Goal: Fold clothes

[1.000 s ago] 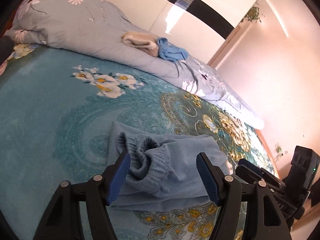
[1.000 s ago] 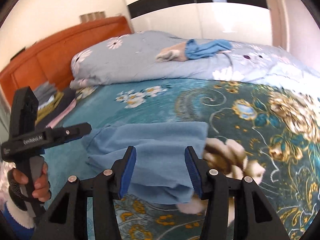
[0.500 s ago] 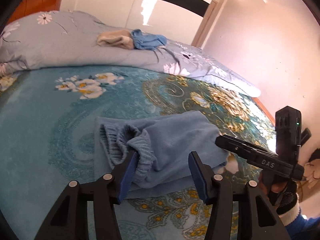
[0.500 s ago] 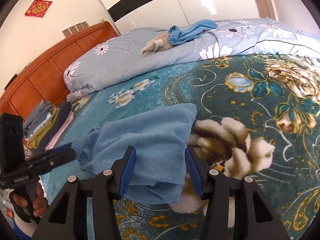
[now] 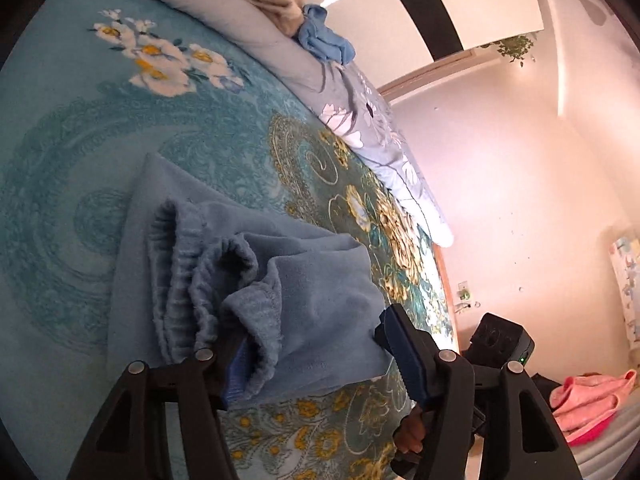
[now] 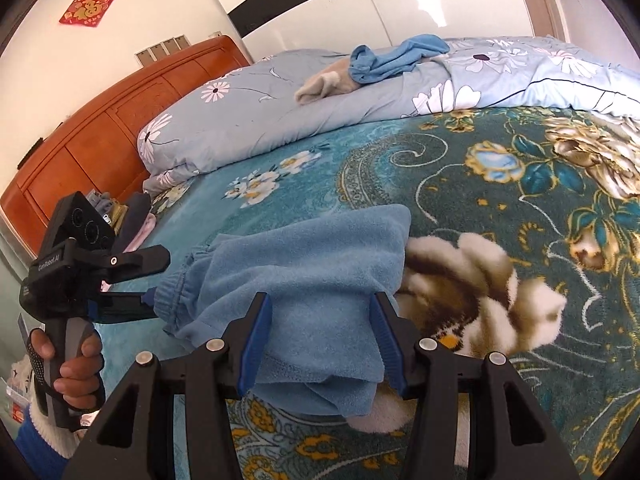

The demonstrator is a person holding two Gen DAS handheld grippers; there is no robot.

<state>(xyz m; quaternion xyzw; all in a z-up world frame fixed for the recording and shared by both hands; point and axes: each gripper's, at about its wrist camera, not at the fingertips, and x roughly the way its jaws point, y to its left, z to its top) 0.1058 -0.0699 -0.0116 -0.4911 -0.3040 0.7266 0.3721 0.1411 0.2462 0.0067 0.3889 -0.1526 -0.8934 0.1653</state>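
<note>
On the bed's teal blanket [image 6: 460, 168] the folded blue fleece trousers [image 6: 320, 264] are gripped at both ends by left claw [image 5: 316, 356] and right claw [image 6: 320, 340] (soft, limp, light); the stacked layers are best pinched together.

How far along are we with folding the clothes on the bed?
Done: a folded stack sits by the headboard. In hand: the blue fleece pants lie doubled on the teal blanket, with the left gripper at the waistband end and the right gripper at the other. Left: a beige garment and a blue garment wait unfolded on the duvet.
</note>
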